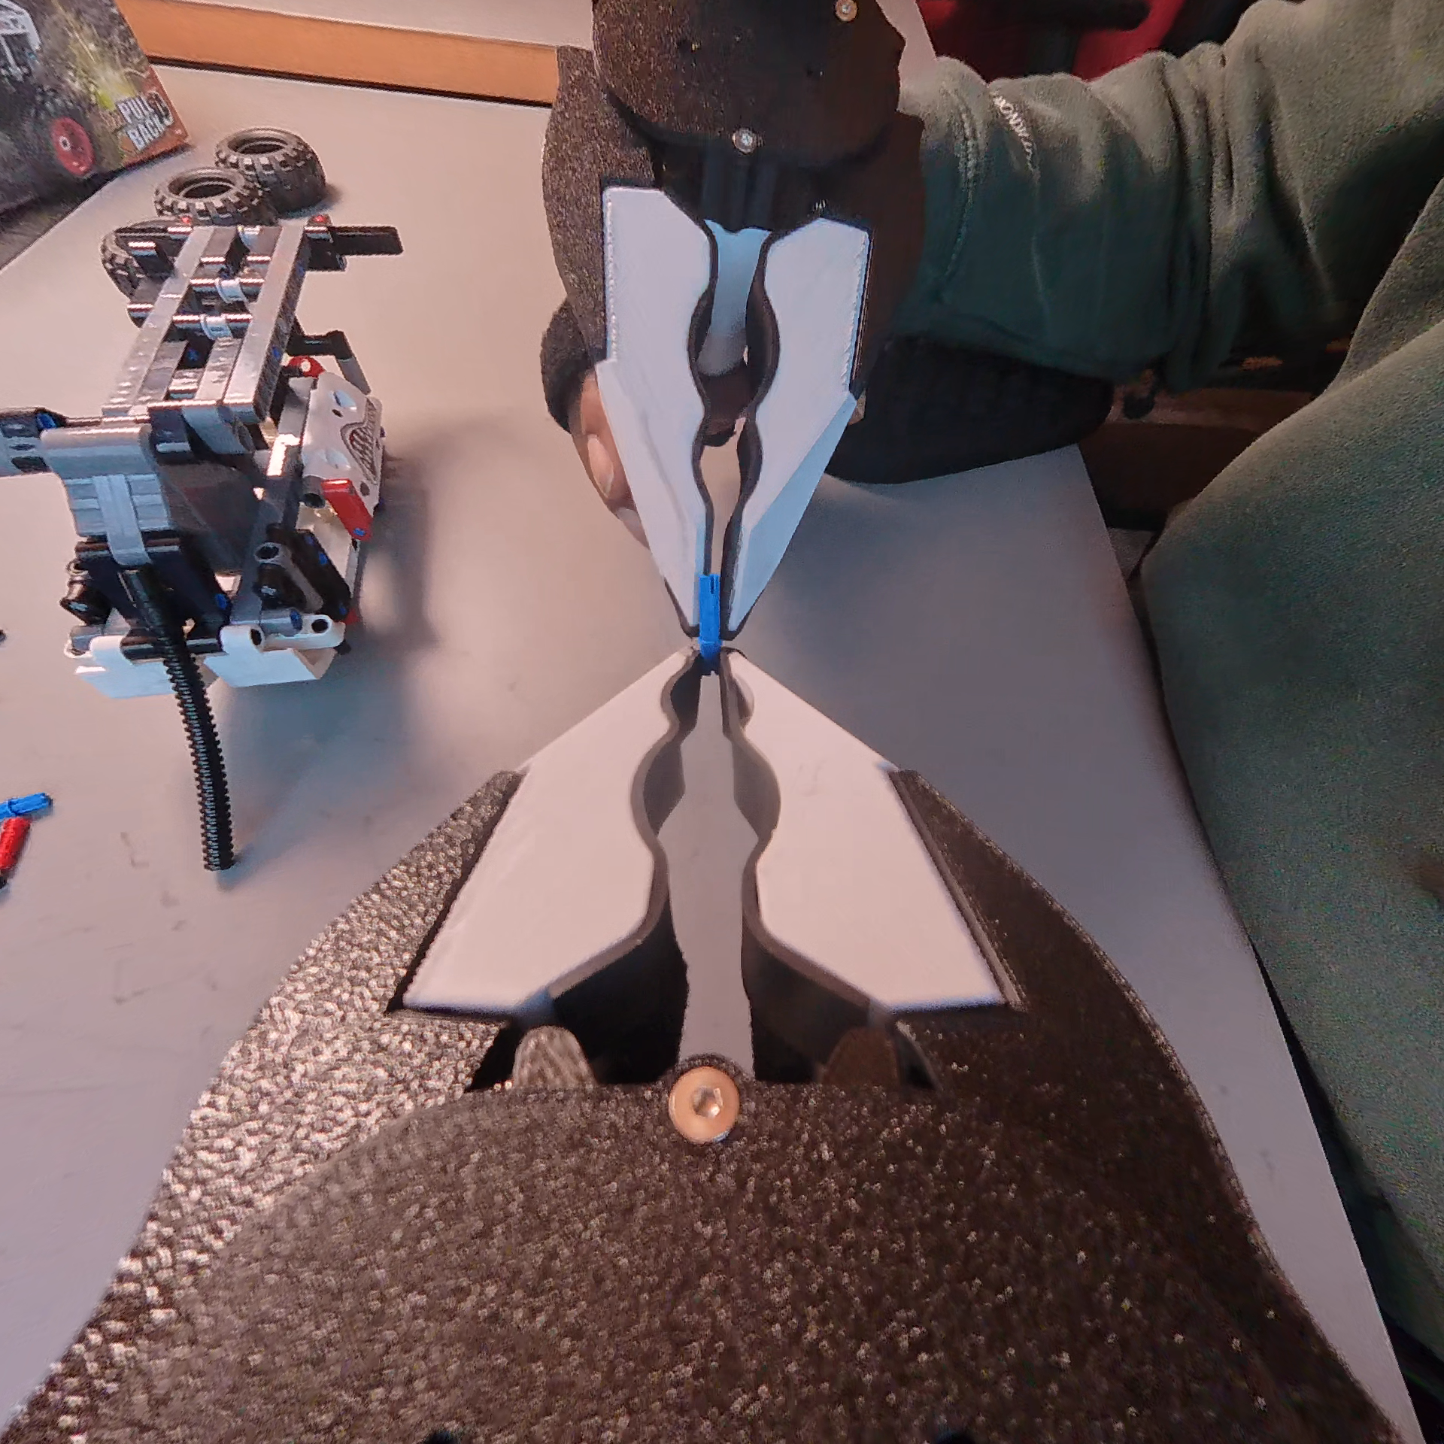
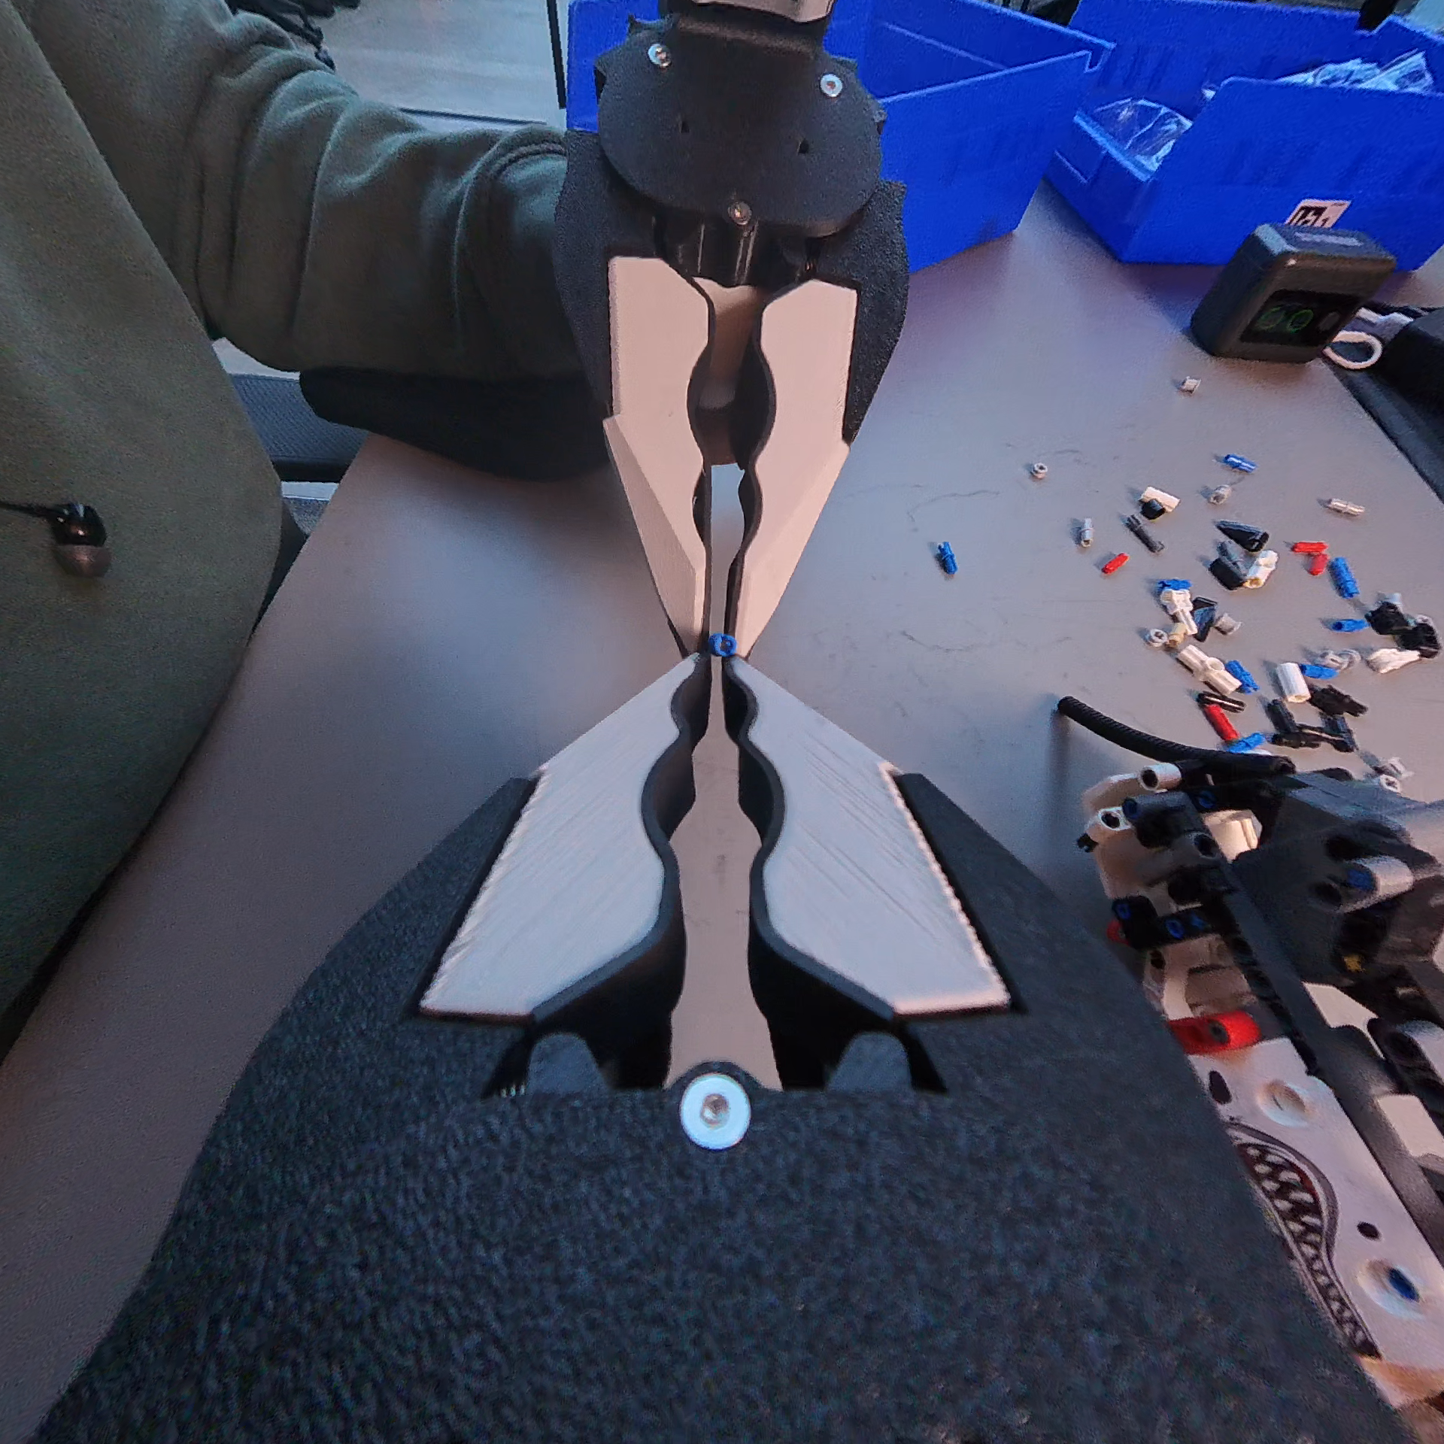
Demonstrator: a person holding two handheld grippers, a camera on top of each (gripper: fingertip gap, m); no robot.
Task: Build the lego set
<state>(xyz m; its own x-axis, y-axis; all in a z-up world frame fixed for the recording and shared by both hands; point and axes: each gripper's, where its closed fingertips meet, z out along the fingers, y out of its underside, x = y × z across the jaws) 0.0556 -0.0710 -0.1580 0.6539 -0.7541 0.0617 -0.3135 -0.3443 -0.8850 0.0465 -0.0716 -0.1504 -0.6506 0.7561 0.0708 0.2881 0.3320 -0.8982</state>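
Meeting tip to tip above the near edge of the table (image 1: 469,391), the left gripper (image 1: 709,664) and the right gripper (image 2: 711,660) share one small blue pin (image 1: 709,617). In the left wrist view the right gripper (image 1: 709,625) comes down from the far side with its jaws pinched narrow on the pin, whose long axis runs straight along both sets of fingers, pointing into the left gripper's tips. The left gripper's jaws are also drawn narrow, and the pin's near end sits between them; whether they truly grip it or only touch it cannot be told.

In the right wrist view the pin (image 2: 720,644) shows end-on as a small blue ring at the tips of the left gripper (image 2: 715,637), so it lies dead ahead of both tools, equally near to each.

The pin is a short plastic peg, bright blue, with a collar part-way along.

This looks like a handover or regrip, which turns on keeping that axis in line. The half-built truck (image 1: 211,469) stands well apart at the far left of the left wrist view, with tyres (image 1: 234,176) behind it. Loose parts (image 2: 1266,625) lie scattered beyond the truck (image 2: 1250,898) in the right wrist view, near blue bins (image 2: 1172,117).
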